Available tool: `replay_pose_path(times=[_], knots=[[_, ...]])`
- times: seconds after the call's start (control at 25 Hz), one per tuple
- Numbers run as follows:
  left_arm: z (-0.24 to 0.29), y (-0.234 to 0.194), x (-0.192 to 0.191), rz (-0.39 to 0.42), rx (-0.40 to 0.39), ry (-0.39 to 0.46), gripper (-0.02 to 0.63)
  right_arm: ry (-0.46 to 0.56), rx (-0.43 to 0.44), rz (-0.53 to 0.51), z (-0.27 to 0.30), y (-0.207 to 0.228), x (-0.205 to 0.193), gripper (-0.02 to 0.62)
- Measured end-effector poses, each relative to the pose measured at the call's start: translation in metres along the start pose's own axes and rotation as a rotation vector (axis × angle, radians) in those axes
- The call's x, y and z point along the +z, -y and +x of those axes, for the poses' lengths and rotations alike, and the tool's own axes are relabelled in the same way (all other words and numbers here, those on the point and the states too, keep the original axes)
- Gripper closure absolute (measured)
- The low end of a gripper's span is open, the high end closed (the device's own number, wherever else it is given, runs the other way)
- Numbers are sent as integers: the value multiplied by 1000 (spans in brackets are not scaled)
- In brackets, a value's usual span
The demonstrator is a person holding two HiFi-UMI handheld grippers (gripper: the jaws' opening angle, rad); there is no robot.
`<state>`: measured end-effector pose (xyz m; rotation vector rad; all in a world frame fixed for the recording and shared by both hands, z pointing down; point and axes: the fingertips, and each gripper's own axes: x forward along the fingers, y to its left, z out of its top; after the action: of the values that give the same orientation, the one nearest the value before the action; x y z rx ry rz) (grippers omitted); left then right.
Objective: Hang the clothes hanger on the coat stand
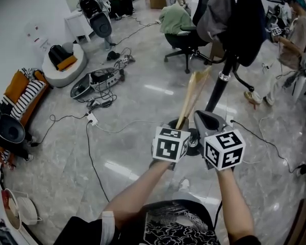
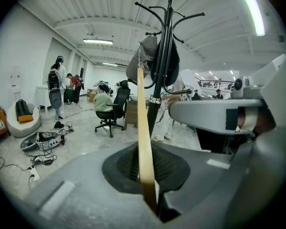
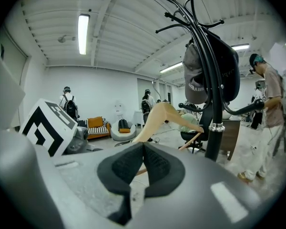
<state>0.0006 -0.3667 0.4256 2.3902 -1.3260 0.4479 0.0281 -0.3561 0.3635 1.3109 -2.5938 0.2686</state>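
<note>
left gripper [image 1: 180, 128] is clamped tight on one end of the wooden hanger [image 2: 144, 128], which sticks up twd 1 o'clock, its tip near the coat stand [image 1: 218, 88] pole but on no hook yet. right gripper [image 3: 140, 161] is pinched closed on nothing, just beside it. risk imo: the stand's top is crowded w/ a dark bag [image 1: 247, 24] and a grey cap [image 3: 195, 80], so the hanger could snag or knock them, and w/ a grip on one thin end only it may swivel and miss the hook.
</note>
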Motion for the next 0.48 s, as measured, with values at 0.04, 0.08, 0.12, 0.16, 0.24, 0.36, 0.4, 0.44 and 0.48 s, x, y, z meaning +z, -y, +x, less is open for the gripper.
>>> replay_pose_path(times=[0.04, 0.08, 0.12, 0.16, 0.24, 0.36, 0.4, 0.44, 0.48], knots=[[6, 0, 2, 0, 3, -3, 595, -1, 6, 0, 3, 5, 0, 595], [11, 0, 3, 0, 6, -5, 595, -3, 11, 0, 6, 10, 0, 595], [16, -1, 4, 1, 9, -8, 595, -3, 15, 0, 9, 13, 1, 595], [20, -2, 4, 0, 12, -11, 595, -4, 18, 0, 11, 16, 1, 595], [29, -4, 6, -2, 18, -17, 595, -4, 23, -1, 17, 24, 1, 595], [44, -5, 8, -2, 21, -26, 595, -5, 26, 0, 23, 37, 3, 595], [48, -5, 9, -3, 21, -28, 595, -5, 26, 0, 25, 41, 3, 595], [53, -4, 9, -2, 21, -31, 595, -5, 25, 0, 26, 44, 3, 595], [57, -3, 9, -2, 20, -34, 595, -7, 24, 1, 27, 48, 3, 595]])
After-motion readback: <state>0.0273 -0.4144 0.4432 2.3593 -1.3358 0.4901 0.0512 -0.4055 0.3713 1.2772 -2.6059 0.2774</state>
